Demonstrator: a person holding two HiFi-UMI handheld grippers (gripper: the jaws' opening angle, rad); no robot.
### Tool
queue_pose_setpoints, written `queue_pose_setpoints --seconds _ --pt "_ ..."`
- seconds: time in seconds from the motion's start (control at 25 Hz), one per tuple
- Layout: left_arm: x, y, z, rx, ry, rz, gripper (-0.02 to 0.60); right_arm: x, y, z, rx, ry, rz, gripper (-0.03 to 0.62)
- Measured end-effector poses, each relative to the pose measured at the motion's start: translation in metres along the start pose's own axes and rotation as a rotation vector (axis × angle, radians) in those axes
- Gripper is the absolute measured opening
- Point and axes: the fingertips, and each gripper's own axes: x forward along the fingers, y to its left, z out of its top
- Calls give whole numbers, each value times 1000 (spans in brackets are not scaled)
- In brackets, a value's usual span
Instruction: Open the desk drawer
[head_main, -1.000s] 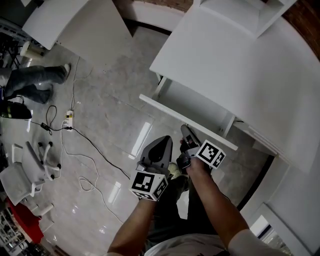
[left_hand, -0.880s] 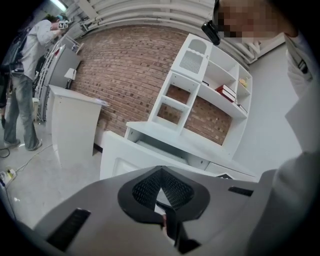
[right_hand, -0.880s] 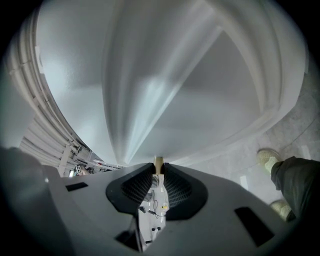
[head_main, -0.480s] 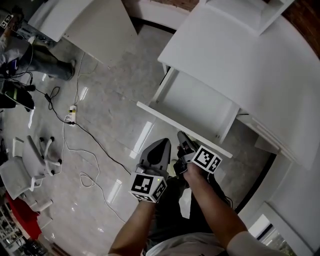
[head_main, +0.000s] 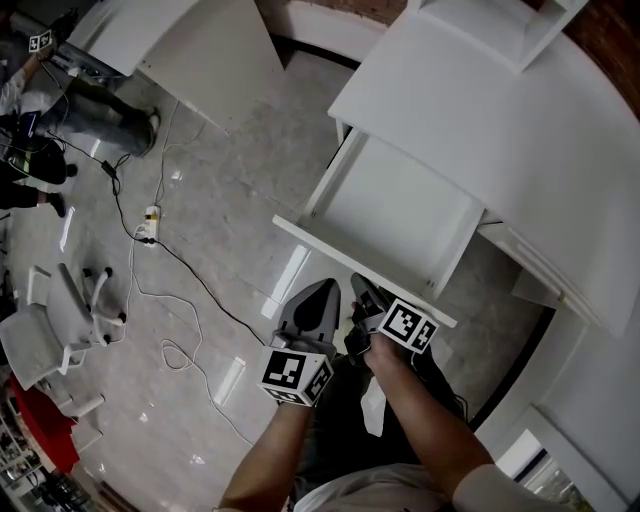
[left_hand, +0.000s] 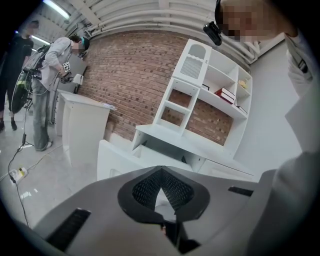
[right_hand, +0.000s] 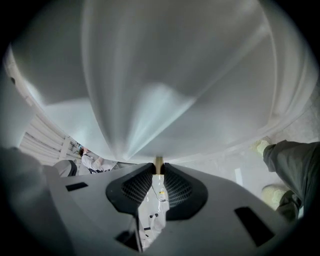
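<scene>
A white desk (head_main: 480, 110) is seen from above, with its drawer (head_main: 400, 215) drawn well out towards the person. Compared with a second ago, much more of the drawer's bare white inside is exposed, and both grippers have been carried back along with it.

The right gripper (head_main: 362, 291) is closed on the lower edge of the drawer's front panel (head_main: 330, 250). In the right gripper view, a thin strip of that edge is pinched at the tips of the right gripper (right_hand: 158, 166), and the white panel fills the space just above and ahead of it.

The left gripper (head_main: 327, 286) is held just beside the right one, on its left, apart from the drawer. Its jaws are pressed together on nothing. In the left gripper view, the front panel (left_hand: 115, 162) lies ahead of it and slightly to its left, with the desk behind.

The task is judged to be largely done, since the drawer is now clearly open. Whether its full travel has been reached cannot be told. At most, a short further pull straight back along the line of the right gripper is likely to be needed, followed by a release of the panel edge.
</scene>
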Motion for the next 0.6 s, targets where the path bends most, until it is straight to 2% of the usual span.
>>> queue_pose_setpoints --seconds 0.6 --pt "-29 9 0 -9 -13 37 12 -6 -4 -27 4 38 -17 75"
